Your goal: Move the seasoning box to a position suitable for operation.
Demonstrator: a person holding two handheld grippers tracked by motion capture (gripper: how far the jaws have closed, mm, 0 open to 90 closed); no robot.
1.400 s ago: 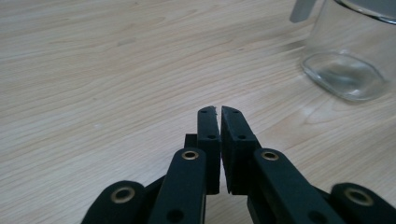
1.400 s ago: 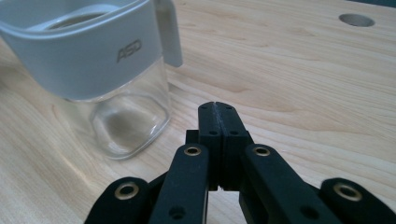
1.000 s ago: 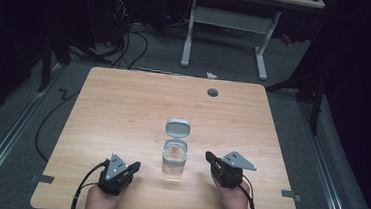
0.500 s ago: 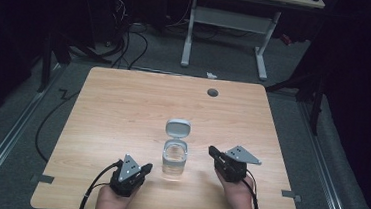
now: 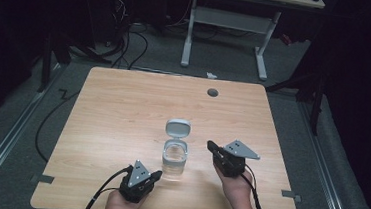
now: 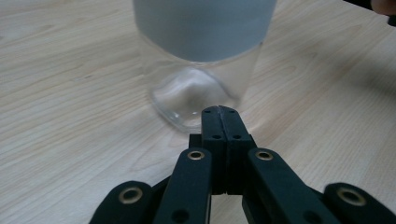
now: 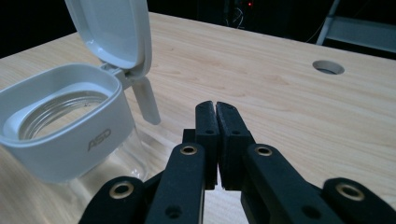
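You have a glass jar (image 5: pixel 175 156) standing upright on the wooden table (image 5: pixel 122 114), toward the near edge and roughly midway across. Its grey collar (image 7: pixel 70 135) sits around the mouth, and the hinged lid (image 7: pixel 114 30) stands flipped open on the far side of the jar. In the right gripper view the jar looks empty, though the clear glass makes that hard to confirm.

Your left gripper (image 5: pixel 155 175) lies just beside the jar on its near left, low by the tabletop. In the left gripper view its jaws are pressed together with nothing between them, and their tips (image 6: pixel 219 112) sit right at the base of the jar (image 6: pixel 196 98); you cannot tell whether they touch the glass.

Your right gripper (image 5: pixel 212 146) is on the other side of the jar, near it but apart, pointing toward the jar. Its jaws are also pressed together and hold nothing. A round hole (image 5: pixel 212 92) lies in the table well beyond the jar.
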